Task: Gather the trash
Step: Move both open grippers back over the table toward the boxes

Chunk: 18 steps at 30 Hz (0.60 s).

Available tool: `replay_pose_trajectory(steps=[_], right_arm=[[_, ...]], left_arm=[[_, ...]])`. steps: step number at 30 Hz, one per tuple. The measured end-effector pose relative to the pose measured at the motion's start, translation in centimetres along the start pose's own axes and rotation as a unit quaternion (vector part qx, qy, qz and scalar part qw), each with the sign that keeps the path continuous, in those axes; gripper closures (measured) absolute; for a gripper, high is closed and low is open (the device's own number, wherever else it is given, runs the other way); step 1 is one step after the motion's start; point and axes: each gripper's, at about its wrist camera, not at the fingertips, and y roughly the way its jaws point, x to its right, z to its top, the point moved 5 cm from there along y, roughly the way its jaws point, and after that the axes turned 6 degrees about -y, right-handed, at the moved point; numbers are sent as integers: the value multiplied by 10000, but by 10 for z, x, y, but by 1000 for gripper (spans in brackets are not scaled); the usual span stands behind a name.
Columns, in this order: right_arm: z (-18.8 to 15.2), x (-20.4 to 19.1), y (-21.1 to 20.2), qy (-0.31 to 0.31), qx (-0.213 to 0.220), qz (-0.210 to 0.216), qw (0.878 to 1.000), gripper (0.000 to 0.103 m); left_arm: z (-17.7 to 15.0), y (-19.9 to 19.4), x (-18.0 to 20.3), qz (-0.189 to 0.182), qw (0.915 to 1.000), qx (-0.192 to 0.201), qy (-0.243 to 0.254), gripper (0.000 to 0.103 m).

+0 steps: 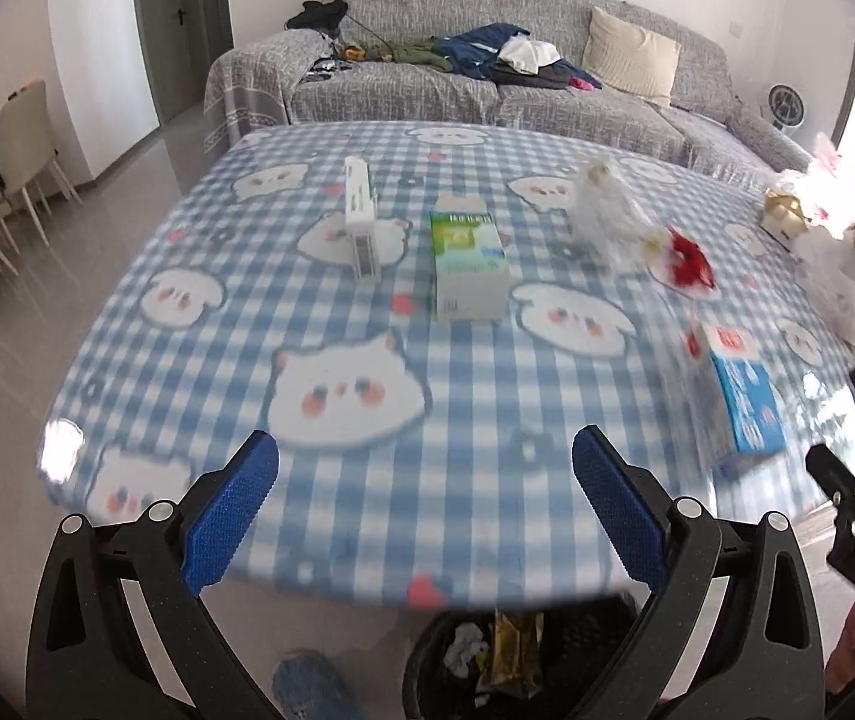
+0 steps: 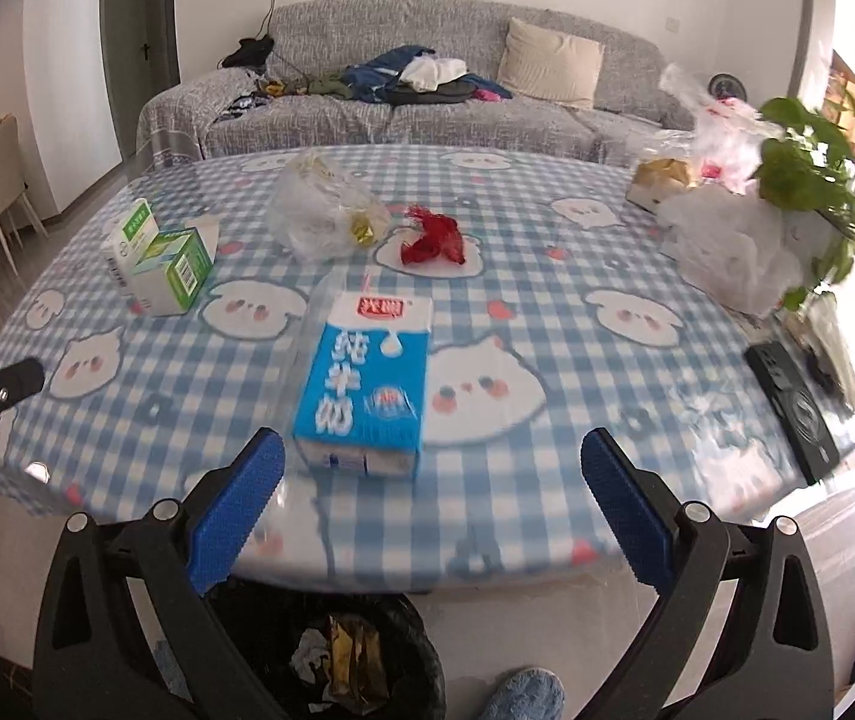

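**Trash on worktop, both tongs released**

Checked-cloth worktop (image 2: 547,228) carries the trash. Black bin (image 2: 409,654) on floor under near edge, wrappers inside. Blue milk carton (image 2: 367,378) lies flat just ahead of right tongs (image 2: 433,504). Green carton (image 1: 468,264) mid-worktop. Red wrapper (image 2: 433,243) beyond. Left tongs (image 1: 424,504) spread wide, empty; right likewise.

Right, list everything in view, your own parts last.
blue milk carton: 1, blue and white, lying near table's front edge
green cartons: 2, green and white, table left
clear plastic bag: 1, crumpled, mid-table
red wrapper: 1, red, beside the bag
white bag: 1, table right, by the plant
bin: 1, black, below the table edge, trash inside
left tongs: open, empty
right tongs: open, empty
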Motion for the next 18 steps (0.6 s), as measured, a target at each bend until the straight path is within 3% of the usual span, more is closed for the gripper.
replay_pose_trajectory(steps=[6, 18], right_arm=[[19, 0, 39, 114, -273, 100, 9995, 8], [31, -4, 78, 214, -699, 375, 9966, 14]], left_arm=[[34, 45, 14, 70, 9998, -162, 35, 7], [65, 108, 33, 115, 9990, -435, -12, 9]])
